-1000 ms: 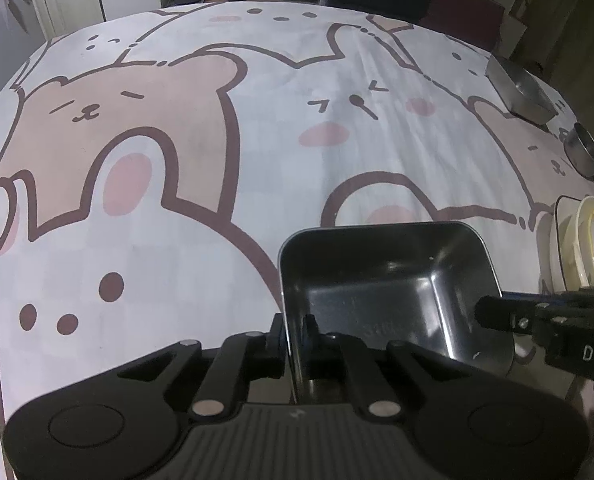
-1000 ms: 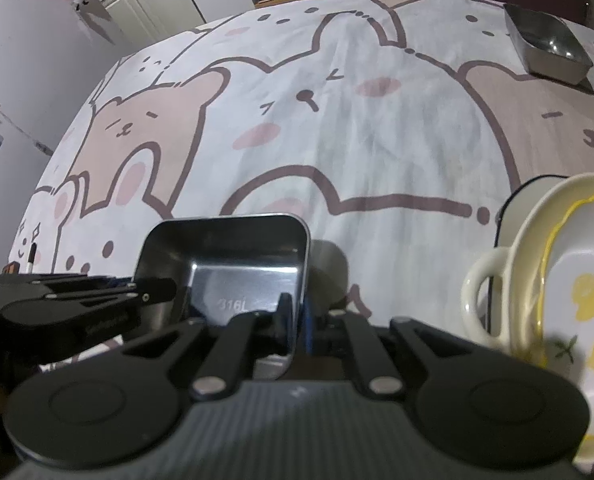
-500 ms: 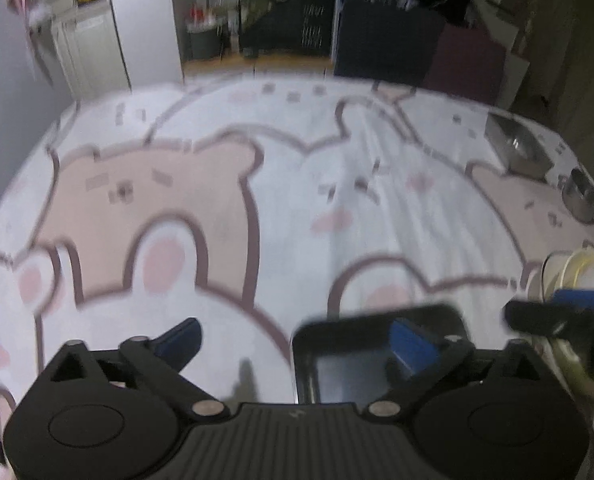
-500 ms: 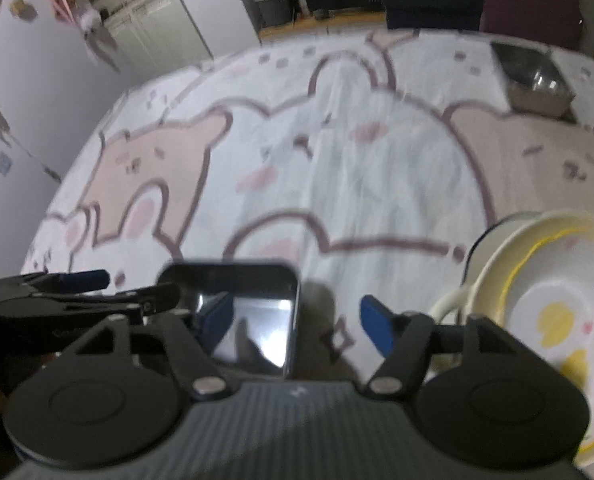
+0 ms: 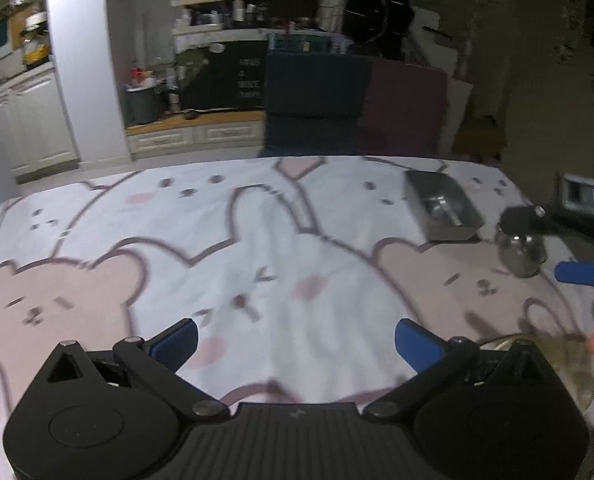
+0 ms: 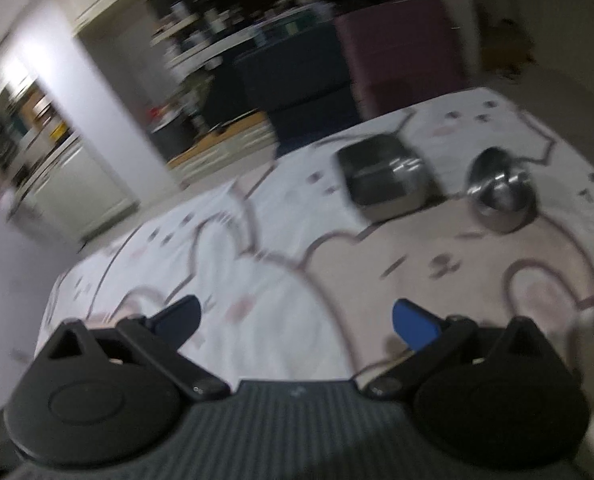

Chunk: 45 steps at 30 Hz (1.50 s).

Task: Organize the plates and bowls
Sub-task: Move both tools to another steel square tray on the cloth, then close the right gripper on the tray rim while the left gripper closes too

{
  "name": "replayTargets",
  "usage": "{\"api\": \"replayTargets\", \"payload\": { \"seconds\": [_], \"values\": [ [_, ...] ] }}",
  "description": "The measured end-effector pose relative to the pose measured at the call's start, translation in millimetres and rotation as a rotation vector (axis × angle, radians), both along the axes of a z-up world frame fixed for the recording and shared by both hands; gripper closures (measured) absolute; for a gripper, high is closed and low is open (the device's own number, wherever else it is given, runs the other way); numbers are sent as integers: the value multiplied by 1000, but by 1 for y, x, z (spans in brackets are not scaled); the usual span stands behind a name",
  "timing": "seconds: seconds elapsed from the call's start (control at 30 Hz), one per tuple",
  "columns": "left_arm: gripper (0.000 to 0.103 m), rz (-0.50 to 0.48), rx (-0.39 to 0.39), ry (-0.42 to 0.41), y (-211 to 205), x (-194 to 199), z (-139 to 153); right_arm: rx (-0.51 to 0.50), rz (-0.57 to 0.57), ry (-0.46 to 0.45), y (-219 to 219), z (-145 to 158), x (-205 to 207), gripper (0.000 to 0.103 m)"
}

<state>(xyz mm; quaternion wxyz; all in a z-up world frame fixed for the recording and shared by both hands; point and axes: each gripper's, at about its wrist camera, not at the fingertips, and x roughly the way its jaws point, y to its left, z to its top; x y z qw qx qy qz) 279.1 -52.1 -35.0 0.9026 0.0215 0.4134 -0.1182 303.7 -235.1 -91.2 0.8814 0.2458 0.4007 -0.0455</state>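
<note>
No legible txt (sign (image 5: 249, 80) blurred)

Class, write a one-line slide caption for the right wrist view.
Open right gripper, holding nothing, above a cartoon tablecloth, facing a steel tray and steel bowl.

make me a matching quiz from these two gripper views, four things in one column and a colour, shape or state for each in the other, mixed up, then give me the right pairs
Things:
1. left gripper
2. rectangular tray
3. round bowl
4. tablecloth

Descriptions:
A. shiny round metal, right of the tray
B. printed with cartoon bears and rabbits
C. jaws wide apart, nothing between them
D. steel, straight-sided, near the table's far edge

Pairs: 1-C, 2-D, 3-A, 4-B
</note>
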Motion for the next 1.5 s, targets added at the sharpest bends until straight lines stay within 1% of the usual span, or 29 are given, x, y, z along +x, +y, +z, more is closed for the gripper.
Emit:
{"api": "replayTargets", "payload": {
  "seconds": [0.13,0.23,0.33,0.37,0.4,0.43,0.5,0.53,0.6,0.67,0.73,0.93,0.97,1.0,1.03,1.13,1.33,1.5],
  "values": [
    [0,-33,-12,-19,-27,25,-1,16,-101,5,-40,-7,27,0],
    [0,-35,-40,-26,-40,48,-4,58,-188,17,-66,-20,48,0],
    [0,-28,-72,-35,-52,75,-11,107,-257,54,-89,-37,71,0],
    [0,-24,-74,-35,-56,83,-13,123,-275,62,-95,-44,75,4],
    [0,-23,-78,-36,-59,90,-15,138,-294,69,-100,-49,81,11],
    [0,-21,-86,-38,-62,98,-17,154,-312,75,-104,-55,85,16],
    [0,-17,-99,-39,-66,111,-20,177,-346,104,-112,-68,95,36],
    [0,-15,-103,-41,-68,117,-22,189,-367,122,-115,-74,100,39],
    [0,-15,-111,-43,-73,127,-25,226,-412,149,-119,-88,107,52],
    [0,-12,-126,-42,-75,137,-29,281,-446,160,-120,-101,110,57],
    [0,-8,-140,-36,-77,145,-34,326,-465,153,-116,-109,114,58],
    [0,8,-180,-17,-77,157,-47,328,-451,128,-103,-120,129,63],
    [0,10,-184,-16,-77,158,-49,322,-440,132,-101,-121,132,69],
    [0,11,-184,-16,-76,159,-49,312,-432,136,-99,-122,135,77],
    [0,13,-181,-16,-76,160,-51,299,-425,142,-98,-122,137,80],
    [0,19,-179,-12,-74,163,-54,279,-397,135,-96,-124,141,84],
    [0,21,-185,-6,-76,167,-56,200,-329,138,-94,-120,148,85],
    [0,0,-197,-18,-83,169,-59,139,-265,150,-98,-115,151,93]
  ]
}}
